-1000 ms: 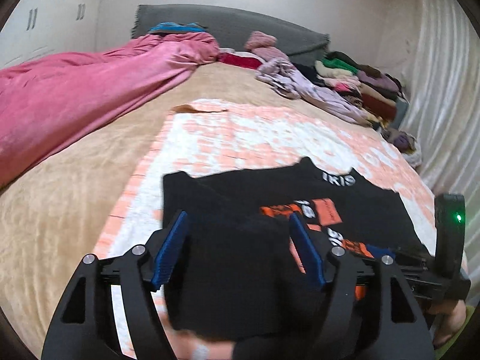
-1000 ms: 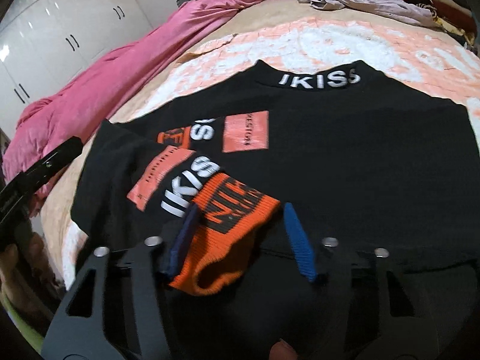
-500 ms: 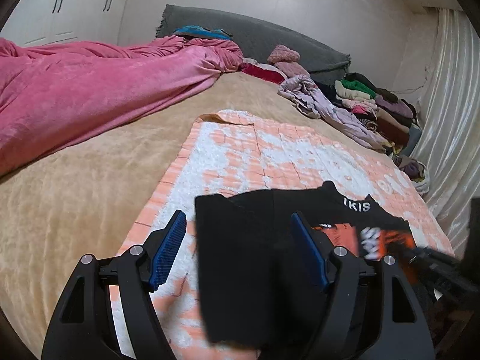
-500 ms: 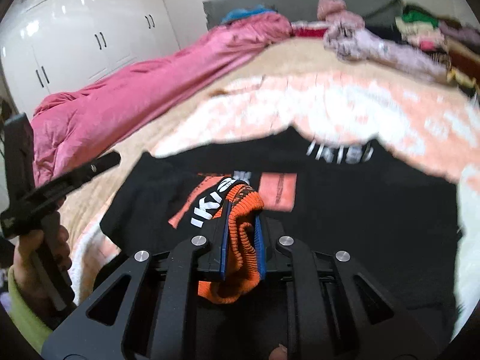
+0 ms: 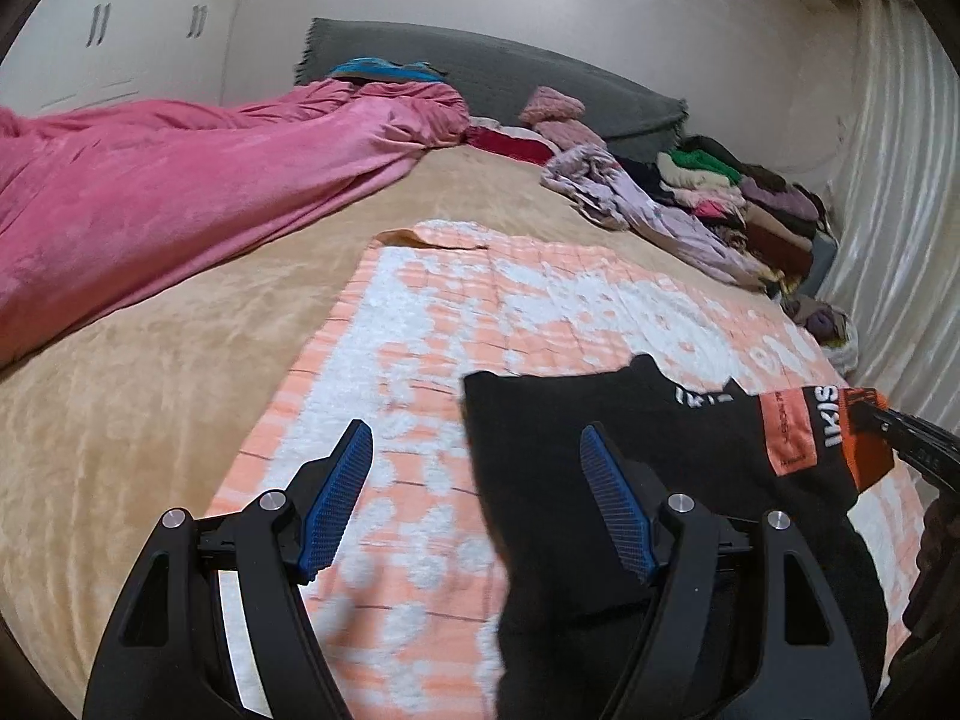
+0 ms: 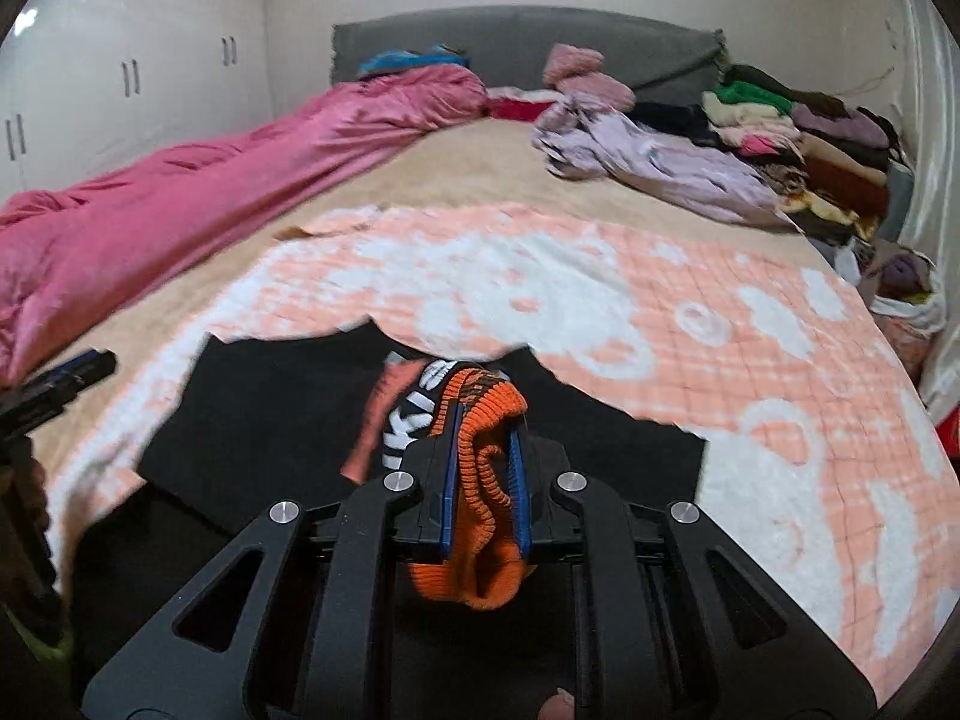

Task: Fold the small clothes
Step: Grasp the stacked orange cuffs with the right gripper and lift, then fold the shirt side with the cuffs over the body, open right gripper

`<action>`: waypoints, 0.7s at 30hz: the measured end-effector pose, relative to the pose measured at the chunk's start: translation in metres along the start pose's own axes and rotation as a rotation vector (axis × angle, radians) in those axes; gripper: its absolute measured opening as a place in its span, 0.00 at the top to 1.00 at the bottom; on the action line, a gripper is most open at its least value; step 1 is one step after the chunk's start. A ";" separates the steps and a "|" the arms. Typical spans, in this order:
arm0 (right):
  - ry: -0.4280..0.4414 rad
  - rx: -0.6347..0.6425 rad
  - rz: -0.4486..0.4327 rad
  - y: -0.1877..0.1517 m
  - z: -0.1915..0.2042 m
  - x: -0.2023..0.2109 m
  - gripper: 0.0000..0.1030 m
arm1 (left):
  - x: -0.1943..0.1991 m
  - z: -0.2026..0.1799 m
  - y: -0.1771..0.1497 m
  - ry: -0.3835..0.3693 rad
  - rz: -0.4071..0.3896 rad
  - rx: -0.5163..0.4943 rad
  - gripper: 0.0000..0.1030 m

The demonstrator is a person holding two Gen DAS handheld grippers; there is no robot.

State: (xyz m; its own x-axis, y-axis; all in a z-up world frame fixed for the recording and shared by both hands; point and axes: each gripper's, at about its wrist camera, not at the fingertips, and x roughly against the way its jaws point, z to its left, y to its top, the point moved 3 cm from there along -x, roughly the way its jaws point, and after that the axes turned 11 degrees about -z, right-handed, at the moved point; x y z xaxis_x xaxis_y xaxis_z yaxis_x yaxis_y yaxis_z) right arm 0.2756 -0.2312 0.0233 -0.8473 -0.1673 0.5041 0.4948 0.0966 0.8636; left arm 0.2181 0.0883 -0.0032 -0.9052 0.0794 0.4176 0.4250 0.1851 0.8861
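Room: a bedroom with white wardrobes (image 6: 120, 78), a grey headboard (image 6: 522, 42), and a pale curtain (image 5: 894, 192) along one side.
Surface: a tan bed (image 5: 138, 396) bearing an orange-and-white checked blanket (image 5: 540, 300), a pink duvet (image 5: 180, 180), and a heap of unfolded clothes (image 6: 798, 138) near the headboard.
Task's thing: a black top (image 6: 282, 414) with orange panels and white lettering lies on the checked blanket, its sleeve pulled across the body.
Key relation: the sleeve runs crosswise over the garment, from the left gripper's side toward the right; its orange ribbed cuff (image 6: 486, 480) sits in the right gripper, the nearer tool.
Right gripper (image 6: 483, 486): closed tight on the cuff, knit bunching out between the blue pads and hanging below them.
Left gripper (image 5: 474, 504): spread wide, holding nothing; its right finger (image 5: 612, 510) hangs over the top's black edge, contact unclear.
Judgement: the sleeve fold looks under way; the cuff likely needs laying flat on the body.
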 end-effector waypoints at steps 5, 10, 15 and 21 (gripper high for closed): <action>-0.029 0.001 0.022 -0.015 -0.011 -0.004 0.92 | -0.013 -0.034 -0.012 -0.053 0.029 -0.082 0.31; -0.050 -0.003 0.043 -0.025 -0.020 -0.011 0.92 | -0.031 -0.066 -0.028 -0.110 0.066 -0.152 0.31; -0.078 0.006 0.071 -0.034 -0.026 -0.019 0.92 | -0.046 -0.075 -0.047 -0.121 0.139 -0.188 0.31; -0.102 0.003 0.124 -0.049 -0.030 -0.033 0.92 | -0.052 -0.074 -0.055 -0.122 0.181 -0.188 0.31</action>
State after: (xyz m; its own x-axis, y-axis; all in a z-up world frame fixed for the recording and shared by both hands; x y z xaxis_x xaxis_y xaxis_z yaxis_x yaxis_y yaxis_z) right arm 0.2851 -0.2599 -0.0362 -0.7951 -0.0532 0.6042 0.5963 0.1136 0.7947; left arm 0.2427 0.0014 -0.0584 -0.8038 0.2142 0.5550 0.5630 -0.0270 0.8260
